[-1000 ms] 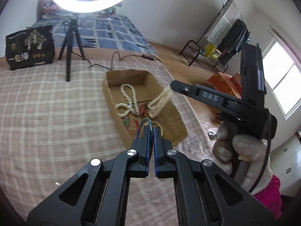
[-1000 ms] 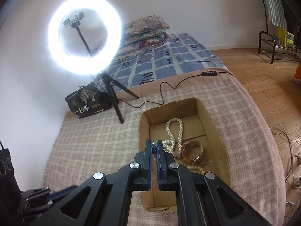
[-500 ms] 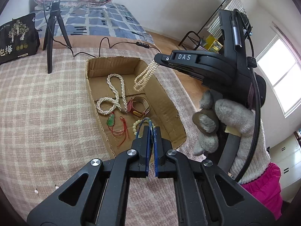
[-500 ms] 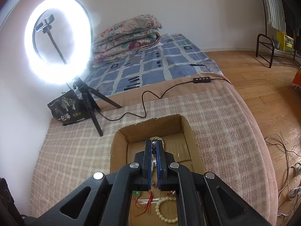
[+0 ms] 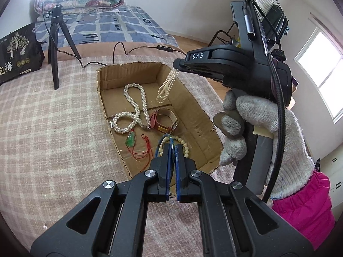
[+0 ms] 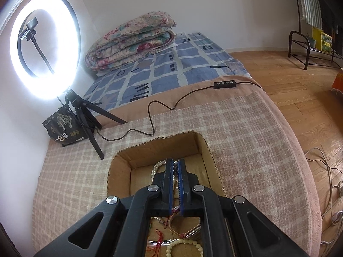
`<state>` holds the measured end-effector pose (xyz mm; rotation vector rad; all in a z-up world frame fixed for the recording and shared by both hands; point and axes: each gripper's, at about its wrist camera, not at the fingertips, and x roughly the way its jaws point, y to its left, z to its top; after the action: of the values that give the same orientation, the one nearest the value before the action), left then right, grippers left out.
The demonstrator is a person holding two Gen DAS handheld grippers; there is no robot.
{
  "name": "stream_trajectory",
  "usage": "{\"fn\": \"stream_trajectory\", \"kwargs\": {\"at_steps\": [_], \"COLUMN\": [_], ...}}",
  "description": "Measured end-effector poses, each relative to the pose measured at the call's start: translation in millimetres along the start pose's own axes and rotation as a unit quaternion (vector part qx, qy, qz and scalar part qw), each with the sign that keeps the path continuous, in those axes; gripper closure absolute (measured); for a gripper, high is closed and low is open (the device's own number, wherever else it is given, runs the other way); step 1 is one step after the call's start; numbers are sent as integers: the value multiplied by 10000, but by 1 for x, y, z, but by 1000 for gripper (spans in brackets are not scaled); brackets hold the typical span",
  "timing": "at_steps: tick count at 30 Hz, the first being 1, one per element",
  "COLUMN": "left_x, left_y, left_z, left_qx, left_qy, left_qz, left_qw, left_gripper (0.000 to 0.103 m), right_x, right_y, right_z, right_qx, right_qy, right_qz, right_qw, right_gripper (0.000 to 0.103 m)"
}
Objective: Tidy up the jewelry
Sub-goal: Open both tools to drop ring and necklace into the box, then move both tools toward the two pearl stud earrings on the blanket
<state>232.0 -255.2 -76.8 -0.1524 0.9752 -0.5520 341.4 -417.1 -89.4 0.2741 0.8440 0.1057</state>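
Note:
An open cardboard box [image 5: 193, 105] lies on the checked blanket. It holds a long pearl necklace [image 5: 134, 109], a red-strapped watch [image 5: 164, 121], a green pendant on red cord [image 5: 130, 140] and a cream bead bracelet [image 5: 184, 145]. My right gripper [image 5: 178, 68] hangs over the box's far right side, shut on a small pearl strand [image 5: 166, 88] that dangles above the box floor. In the right wrist view its jaws [image 6: 175, 167] pinch the strand's end. My left gripper [image 5: 171, 145] is shut on a thin blue looped bracelet [image 5: 160, 143] above the box's near end.
A ring light on a black tripod [image 5: 54, 49] and a black printed bag [image 5: 18, 53] stand at the blanket's far left. A black cable [image 6: 150, 115] with a remote runs behind the box. A loose pearl [image 5: 45, 227] lies near left. The bed edge drops to wood floor on the right.
My right gripper has carried the small pearl strand from the box's right wall to over its far end. Both views have moved closer to the box.

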Motion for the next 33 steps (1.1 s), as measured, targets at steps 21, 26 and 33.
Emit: {"fn": "stream_trajectory", "kwargs": {"at_steps": [21, 26, 33], "left_x": [-5, -10, -23], "left_y": [-1, 1, 3], "left_z": [0, 0, -3], "left_qx": [110, 126, 202], "left_qy": [-94, -132, -189], "left_qz": [249, 300, 331], "left_qw": [9996, 9994, 9991], "left_gripper": [48, 44, 42], "right_x": [-11, -16, -30], "right_y": [7, 9, 12], "right_z": [2, 1, -1], "right_qx": [-82, -87, -118], "right_qy": [-227, -272, -334], "right_qz": [-356, -456, -610], "right_qw": [9991, 9986, 9975], "right_gripper": [9, 2, 0]}}
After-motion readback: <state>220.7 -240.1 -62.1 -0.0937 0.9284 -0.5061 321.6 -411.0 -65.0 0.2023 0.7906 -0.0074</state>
